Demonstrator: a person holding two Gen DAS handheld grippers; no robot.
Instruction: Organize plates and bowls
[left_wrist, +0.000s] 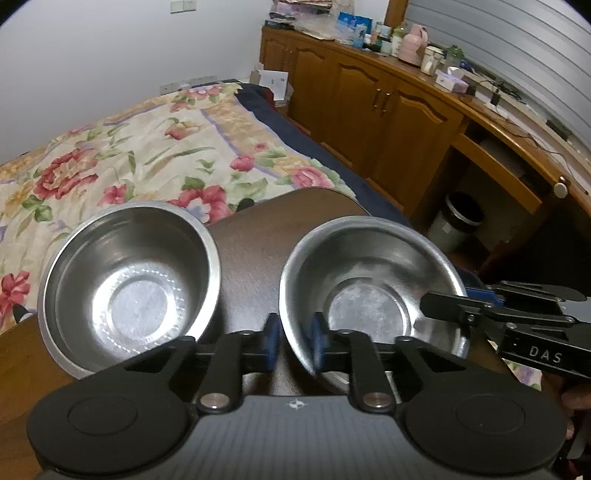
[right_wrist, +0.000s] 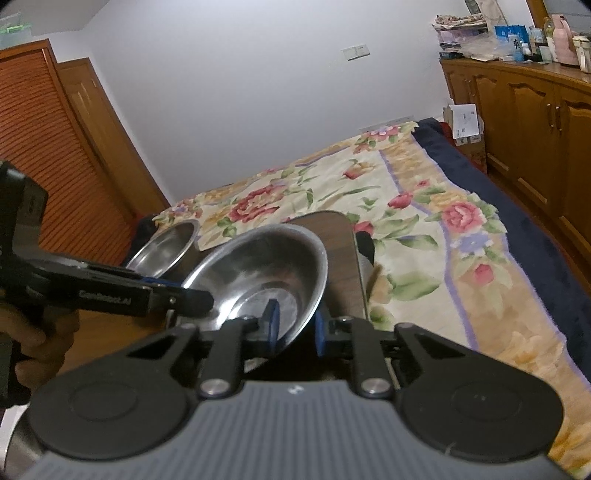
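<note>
Two steel bowls on desk (left_wrist: 251, 258). Left bowl (left_wrist: 129, 284) upright, empty. Right bowl (left_wrist: 369, 291) empty, tilted, mouth toward 10 o'clock. Left tool (left_wrist: 293, 343) clenched on its 7 o'clock rim; right tool (right_wrist: 295, 325) clenched on opposite rim.

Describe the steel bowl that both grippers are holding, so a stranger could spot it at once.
Find the dark wooden table at the foot of the flowered bed; two steel bowls sit on it. The held bowl is the tilted one, its rim pinched by the left gripper and right gripper. The other bowl sits flat, untouched.
</note>
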